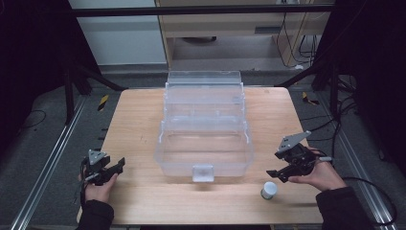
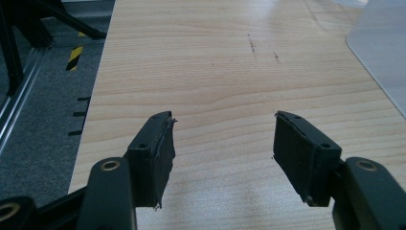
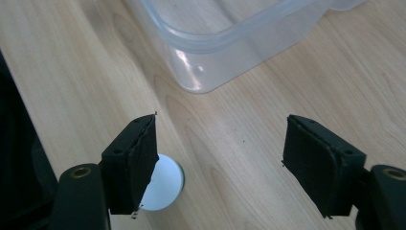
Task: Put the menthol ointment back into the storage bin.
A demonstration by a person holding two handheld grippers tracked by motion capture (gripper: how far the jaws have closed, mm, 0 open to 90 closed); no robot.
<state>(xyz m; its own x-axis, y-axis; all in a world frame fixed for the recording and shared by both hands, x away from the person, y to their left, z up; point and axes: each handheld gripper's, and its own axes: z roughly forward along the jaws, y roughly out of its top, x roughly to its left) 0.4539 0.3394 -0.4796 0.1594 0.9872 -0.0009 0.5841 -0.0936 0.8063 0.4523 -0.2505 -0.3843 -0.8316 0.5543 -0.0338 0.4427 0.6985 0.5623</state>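
The worktop (image 1: 143, 115) carries 1 clear plastic box (image 1: 203, 139), open. Near its front right corner stands 1 small white-capped jar (image 1: 269, 190), just below the right gripper (image 1: 280, 173), the nearer one. Both the right gripper's jaws and the left gripper's (image 1: 117, 166) jaws are apart, holding nothing.

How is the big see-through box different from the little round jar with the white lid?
The clear box is large and rectangular; the jar is small and round. The box stands open with its lid back; the jar is capped. You can see through the box; the jar's cap is solid white. Both sit on the wooden table.
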